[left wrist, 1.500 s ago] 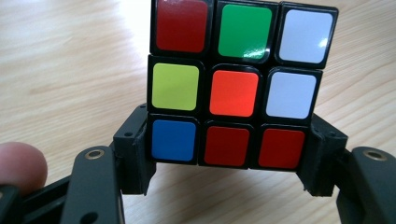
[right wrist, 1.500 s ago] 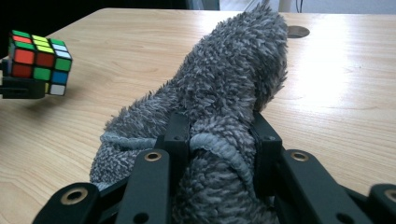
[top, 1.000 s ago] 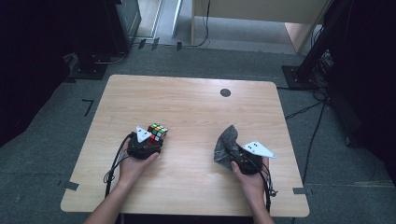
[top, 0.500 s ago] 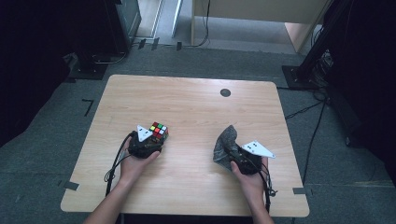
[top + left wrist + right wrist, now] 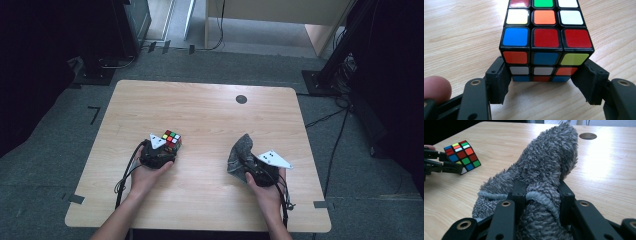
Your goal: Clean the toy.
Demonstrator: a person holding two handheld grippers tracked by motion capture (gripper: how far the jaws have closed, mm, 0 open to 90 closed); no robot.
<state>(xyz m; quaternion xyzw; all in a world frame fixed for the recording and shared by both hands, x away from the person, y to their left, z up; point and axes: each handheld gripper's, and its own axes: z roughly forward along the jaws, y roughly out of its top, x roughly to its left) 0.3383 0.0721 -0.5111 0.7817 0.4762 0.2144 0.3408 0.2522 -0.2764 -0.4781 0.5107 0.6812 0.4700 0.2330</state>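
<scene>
Left gripper (image 5: pixel 541 82) clamped on the cube (image 5: pixel 544 40) — its top cut off; right gripper (image 5: pixel 541 195) clamped on grey cloth (image 5: pixel 544 170) — pads buried, bench (image 5: pixel 200 110) beneath.

Bare forearms, black handheld tongs

Each set of tongs, left tongs (image 5: pixel 167 148) and right tongs (image 5: pixel 243 159), is matte black with blocky pads, brass-ringed pivot holes on flat link arms, a pale grey three-cornered plate dotted with dark marks, and a thin black trailing cable; no sleeves show.
</scene>
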